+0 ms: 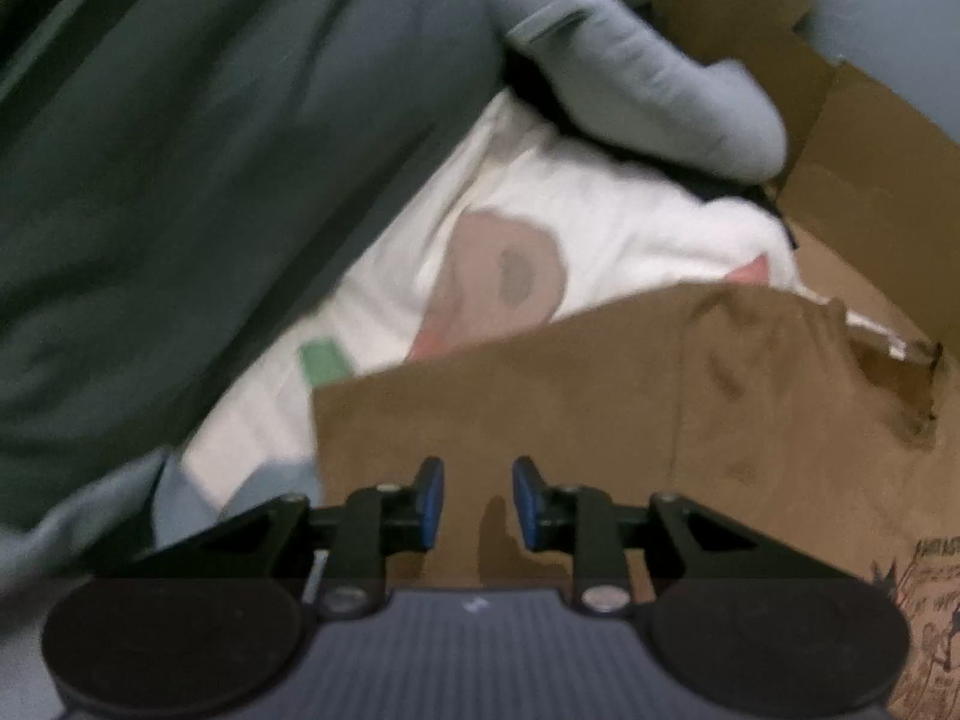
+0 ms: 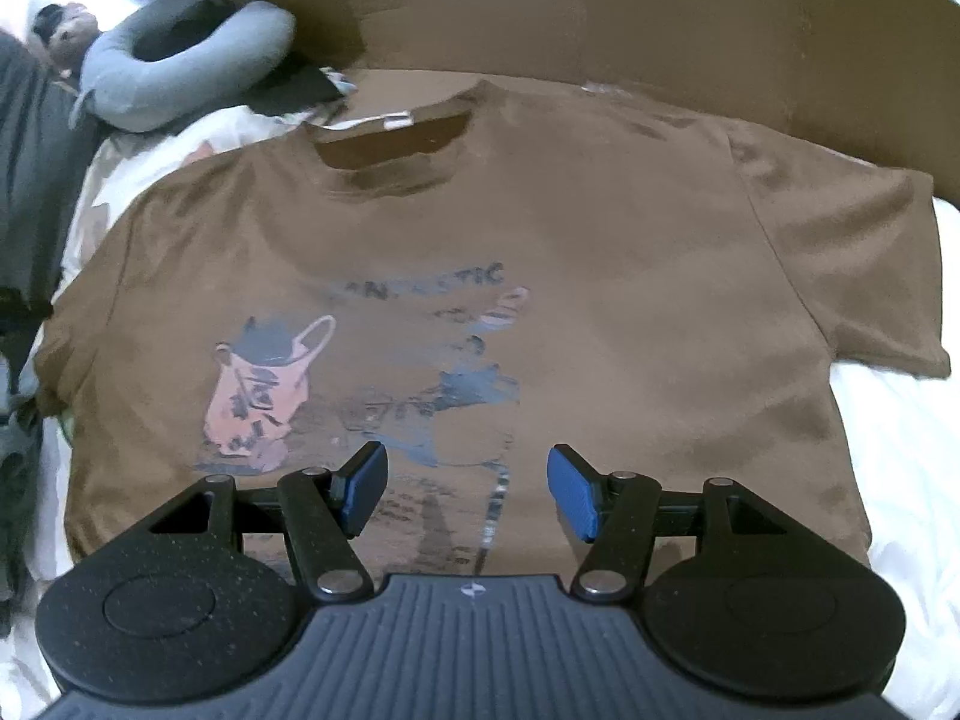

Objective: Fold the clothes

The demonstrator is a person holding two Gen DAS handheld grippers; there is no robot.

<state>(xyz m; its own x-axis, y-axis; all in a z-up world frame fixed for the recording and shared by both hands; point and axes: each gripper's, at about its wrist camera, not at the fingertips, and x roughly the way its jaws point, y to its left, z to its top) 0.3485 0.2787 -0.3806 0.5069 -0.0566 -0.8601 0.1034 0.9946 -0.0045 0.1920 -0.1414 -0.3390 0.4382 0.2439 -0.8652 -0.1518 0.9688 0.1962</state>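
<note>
— T-shirt (image 2: 540, 240), brown, lies flat and face up on the white bed sheet (image 2: 912, 450). In the right wrist view it fills the middle of the frame, collar toward the top, hem under the tool at the bottom. Its long axis runs top to bottom of that frame, straight ahead of the right gripper (image 2: 468, 492).

— Are those jaws holding anything?

— No. They stand wide apart with only the printed chest showing between them, and I can't tell whether they touch the cloth. One sleeve is spread out at the right edge of the frame; the other side looks tucked or hidden at the left.

— And the left gripper (image 1: 478, 504)?

— Its jaws are parted by a narrower gap, empty too. In the left wrist view the shirt's edge crosses the lower half of the frame just ahead of them, with the sheet beyond it and a dark green blanket (image 1: 210, 180) filling the upper left. The view is blurred.

— So which hand is nearer a fold?

— My guess: the left, since it sits right at the shirt's side edge, while the right is over the chest, well apart from the spread sleeve. A grey neck pillow (image 2: 180, 78) and a cardboard box (image 2: 600, 12) lie past the collar.
</note>
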